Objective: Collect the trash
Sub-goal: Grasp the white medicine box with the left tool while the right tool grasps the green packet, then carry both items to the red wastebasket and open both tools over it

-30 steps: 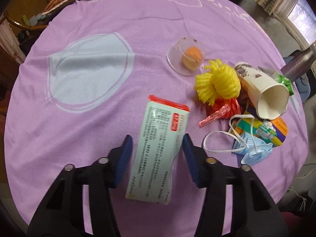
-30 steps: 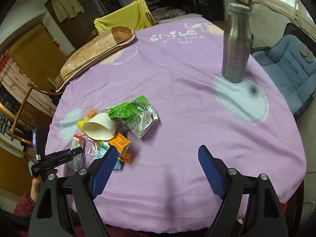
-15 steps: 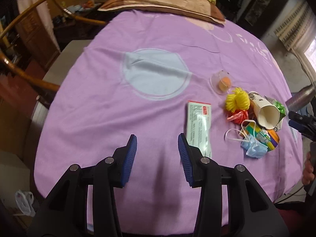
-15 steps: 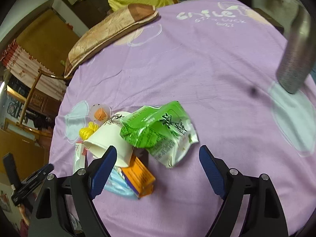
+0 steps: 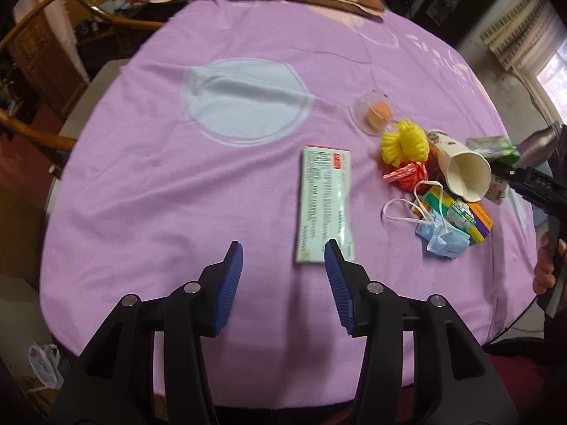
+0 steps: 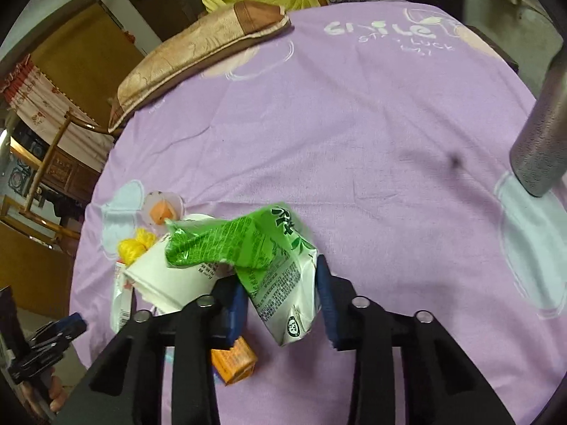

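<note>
Right gripper closing around green wrapper beside paper cup | left gripper hanging open, empty | risk: slick wrapper slipping, cup rolling.

I see my left gripper open over the cloth, its right fingertip overlapping the packet.

purple-clothed table bears a flat packet, trash pile, steel bottle, cushion.
</note>
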A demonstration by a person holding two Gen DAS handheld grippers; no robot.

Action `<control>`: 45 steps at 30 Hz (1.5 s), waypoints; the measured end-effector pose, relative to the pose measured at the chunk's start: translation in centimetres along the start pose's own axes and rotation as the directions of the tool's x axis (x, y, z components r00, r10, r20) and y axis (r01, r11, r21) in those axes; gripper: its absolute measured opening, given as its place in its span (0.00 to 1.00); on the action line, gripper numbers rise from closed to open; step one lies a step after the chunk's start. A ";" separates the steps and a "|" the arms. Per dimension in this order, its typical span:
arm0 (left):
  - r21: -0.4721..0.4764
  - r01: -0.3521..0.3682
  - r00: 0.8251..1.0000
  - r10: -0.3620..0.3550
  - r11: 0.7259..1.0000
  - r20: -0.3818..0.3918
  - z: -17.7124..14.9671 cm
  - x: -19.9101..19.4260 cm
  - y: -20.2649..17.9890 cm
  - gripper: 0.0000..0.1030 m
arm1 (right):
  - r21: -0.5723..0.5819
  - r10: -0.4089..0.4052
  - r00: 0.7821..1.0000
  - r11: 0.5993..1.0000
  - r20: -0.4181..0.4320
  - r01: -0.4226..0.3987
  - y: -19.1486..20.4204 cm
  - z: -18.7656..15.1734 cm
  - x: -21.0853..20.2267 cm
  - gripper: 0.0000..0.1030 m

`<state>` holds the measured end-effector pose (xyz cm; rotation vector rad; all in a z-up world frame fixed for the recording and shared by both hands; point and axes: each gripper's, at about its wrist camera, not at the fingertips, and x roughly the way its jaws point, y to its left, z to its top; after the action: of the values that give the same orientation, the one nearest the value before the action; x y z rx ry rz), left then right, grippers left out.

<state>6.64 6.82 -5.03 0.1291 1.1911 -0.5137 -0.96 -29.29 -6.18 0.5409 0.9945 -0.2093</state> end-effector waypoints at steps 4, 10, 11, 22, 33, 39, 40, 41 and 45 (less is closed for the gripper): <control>0.051 0.040 0.998 -0.037 0.998 -0.053 1.5 3.2 -1.8 0.54 | 0.029 -0.018 0.999 0.999 0.042 0.017 -0.7 -1.0 -2.8 0.31; 0.081 0.059 0.994 -0.051 0.995 -0.099 2.8 6.7 -2.8 0.57 | 0.065 -0.066 0.992 0.996 0.109 0.059 -1.5 -3.2 -7.7 0.31; 0.094 0.060 0.996 -0.053 0.994 -0.074 3.0 6.6 -2.9 0.57 | 0.073 -0.074 0.991 0.995 0.115 0.066 -1.8 -3.6 -8.4 0.31; 0.117 0.086 0.996 -0.087 0.989 0.004 4.1 4.8 -2.8 0.43 | 0.154 -0.111 0.982 0.984 0.150 0.088 -2.5 -6.6 -11.2 0.31; 0.230 0.133 0.984 -0.156 0.964 0.085 4.9 -0.2 -7.5 0.43 | 0.196 -0.133 0.971 0.976 0.200 0.094 -3.8 -8.2 -13.5 0.31; 0.365 0.199 0.969 -0.239 0.909 0.068 5.2 -0.9 -13.9 0.43 | 0.339 -0.229 0.944 0.930 0.237 0.140 -8.4 -12.0 -17.5 0.31; 0.386 0.210 0.966 -0.253 0.898 0.062 5.1 -0.9 -14.9 0.43 | 0.362 -0.245 0.939 0.921 0.241 0.147 -9.1 -12.7 -18.1 0.31; 0.418 0.229 0.961 -0.273 0.879 0.050 5.0 -0.9 -16.6 0.43 | 0.391 -0.268 0.932 0.907 0.244 0.159 -10.1 -13.7 -18.9 0.31; 0.509 0.275 0.946 -0.325 0.815 0.009 3.8 -0.9 -21.8 0.43 | 0.502 -0.357 0.905 0.841 0.232 0.204 -13.7 -18.0 -21.5 0.31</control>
<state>-0.08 -13.46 0.89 0.3630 0.9624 -1.1002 -31.43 -33.14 -0.38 0.7698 0.6983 -0.8000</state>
